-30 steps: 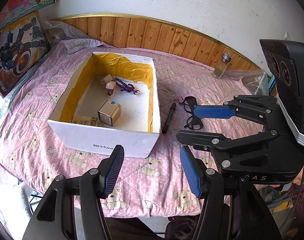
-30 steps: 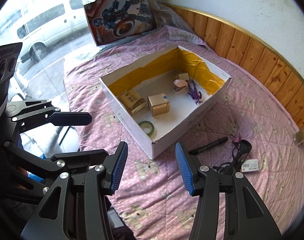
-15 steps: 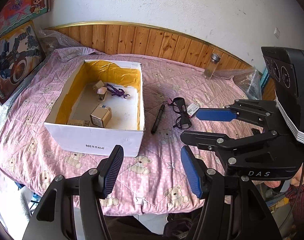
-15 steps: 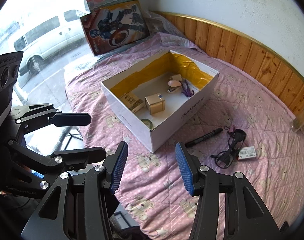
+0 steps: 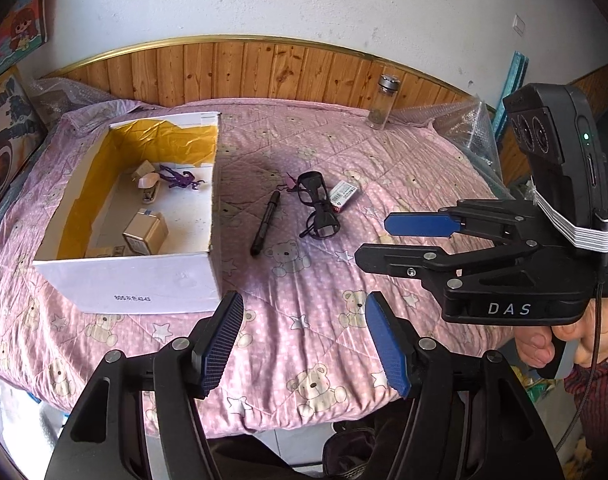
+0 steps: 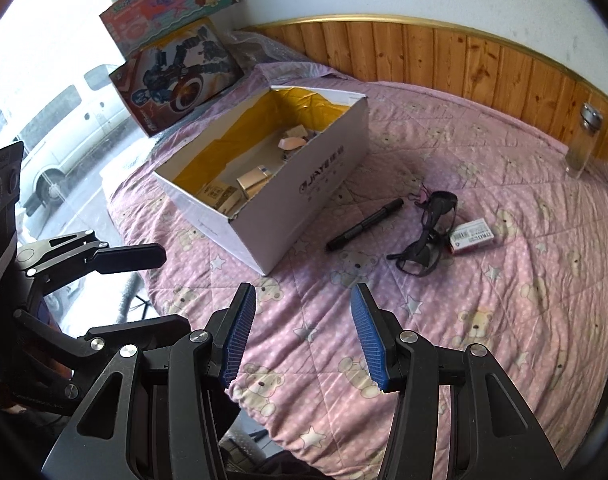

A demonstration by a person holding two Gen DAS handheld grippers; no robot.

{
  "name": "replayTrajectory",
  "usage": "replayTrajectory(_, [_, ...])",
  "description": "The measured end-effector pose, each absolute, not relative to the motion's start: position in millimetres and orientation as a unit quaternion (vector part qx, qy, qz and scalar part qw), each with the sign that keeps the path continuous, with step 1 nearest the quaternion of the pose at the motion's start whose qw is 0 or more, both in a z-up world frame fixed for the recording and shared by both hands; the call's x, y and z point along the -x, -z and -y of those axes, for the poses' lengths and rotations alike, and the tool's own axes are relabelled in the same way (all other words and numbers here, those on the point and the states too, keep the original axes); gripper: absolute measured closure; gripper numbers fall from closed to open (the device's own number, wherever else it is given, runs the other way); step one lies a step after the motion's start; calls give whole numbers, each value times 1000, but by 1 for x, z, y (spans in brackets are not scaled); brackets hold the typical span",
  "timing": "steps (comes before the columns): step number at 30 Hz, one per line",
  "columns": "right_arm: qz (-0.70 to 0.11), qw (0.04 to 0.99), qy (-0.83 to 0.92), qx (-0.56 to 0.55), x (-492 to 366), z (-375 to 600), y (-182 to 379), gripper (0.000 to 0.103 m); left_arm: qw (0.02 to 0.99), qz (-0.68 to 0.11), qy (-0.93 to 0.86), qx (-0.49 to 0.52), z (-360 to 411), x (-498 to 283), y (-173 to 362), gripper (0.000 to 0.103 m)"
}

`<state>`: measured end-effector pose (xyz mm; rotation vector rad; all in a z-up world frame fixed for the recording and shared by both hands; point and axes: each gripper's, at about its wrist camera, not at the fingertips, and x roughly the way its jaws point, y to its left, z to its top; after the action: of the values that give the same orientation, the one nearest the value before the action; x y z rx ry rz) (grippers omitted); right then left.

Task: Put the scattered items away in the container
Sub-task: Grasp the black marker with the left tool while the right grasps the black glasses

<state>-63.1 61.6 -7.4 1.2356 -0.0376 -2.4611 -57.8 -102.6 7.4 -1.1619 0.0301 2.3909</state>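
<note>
Left wrist view: left gripper hangs over the near edge of the pink quilt, fingers spread wide, nothing btwn them. White box w/ yellow lining sits at left on the quilt; inside are a small carton, a purple figure, a stapler. Just right of the box lies a black marker, then black glasses, w/ a small red-white packet touching the glasses' far side. Glass jar stands upright by the wood panel, well apart. Right gripper is in at the right edge, fingers apart & empty, a hand on its grip.

Right wrist view: right gripper wide open, empty, above the quilt. Marker, glasses, packet lie ahead, right of the box; all three outside it. Jar at far right. Left gripper shows at left, spread, holding nothing. Toy boxes lean by the window behind the box.
</note>
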Motion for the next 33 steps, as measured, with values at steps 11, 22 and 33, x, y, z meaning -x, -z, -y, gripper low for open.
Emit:
replayTrajectory(11, [105, 118, 870, -467, 95, -137, 46, 50, 261, -18, -850, 456, 51, 108, 23, 38])
replayTrajectory(22, [200, 105, 840, -493, 169, -162, 94, 49, 224, -12, -845, 485, 32, 175, 66, 38])
replayTrajectory(33, [215, 83, 809, -540, 246, -162, 156, 45, 176, -26, -842, 510, 21, 236, 123, 38])
